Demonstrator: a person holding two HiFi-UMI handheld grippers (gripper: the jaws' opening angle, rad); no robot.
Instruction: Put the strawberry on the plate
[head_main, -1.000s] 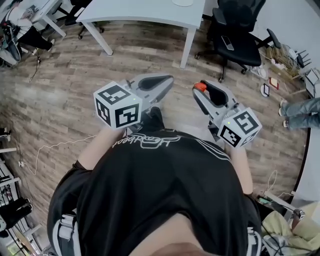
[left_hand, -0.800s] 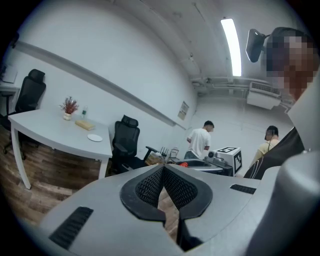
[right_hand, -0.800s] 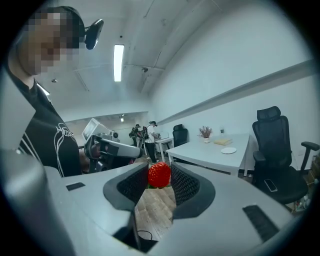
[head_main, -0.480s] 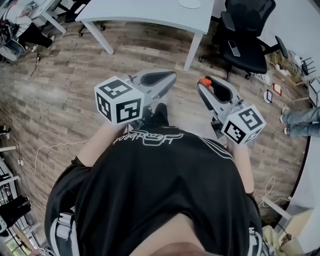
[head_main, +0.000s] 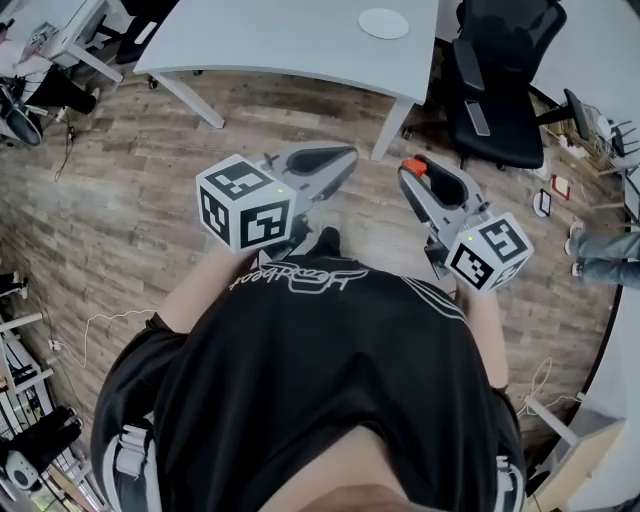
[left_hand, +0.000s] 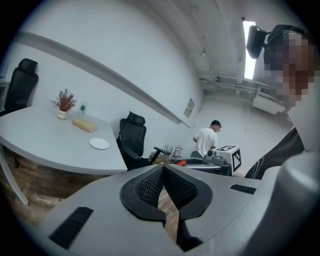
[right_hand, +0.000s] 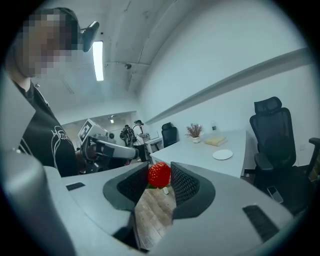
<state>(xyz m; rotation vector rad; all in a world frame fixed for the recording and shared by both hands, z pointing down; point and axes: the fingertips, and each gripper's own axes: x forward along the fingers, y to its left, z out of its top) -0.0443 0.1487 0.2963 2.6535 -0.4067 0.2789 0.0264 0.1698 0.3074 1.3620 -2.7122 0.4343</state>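
Note:
A red strawberry (right_hand: 159, 174) sits pinched between the mesh pads of my right gripper (right_hand: 160, 177), which is shut on it. In the head view the strawberry (head_main: 413, 167) shows as a red spot at the tip of the right gripper (head_main: 411, 174), held above the wooden floor. A white round plate (head_main: 384, 23) lies on the grey table (head_main: 300, 40) ahead; the plate (right_hand: 222, 155) also shows beyond the right jaws, and the plate (left_hand: 99, 143) beyond the left ones. My left gripper (head_main: 345, 158) is shut and holds nothing; its pads (left_hand: 155, 182) meet at the tip.
A black office chair (head_main: 490, 80) stands right of the table, close to the table leg (head_main: 390, 125). A potted plant (left_hand: 62, 102) and a tan box (left_hand: 84, 125) sit on the table. A person in a white shirt (left_hand: 206, 140) stands far off. A cable (head_main: 100, 320) trails on the floor.
The table and plate have come further into the head view, nearer to both grippers. The right gripper still holds the strawberry and the left stays shut.

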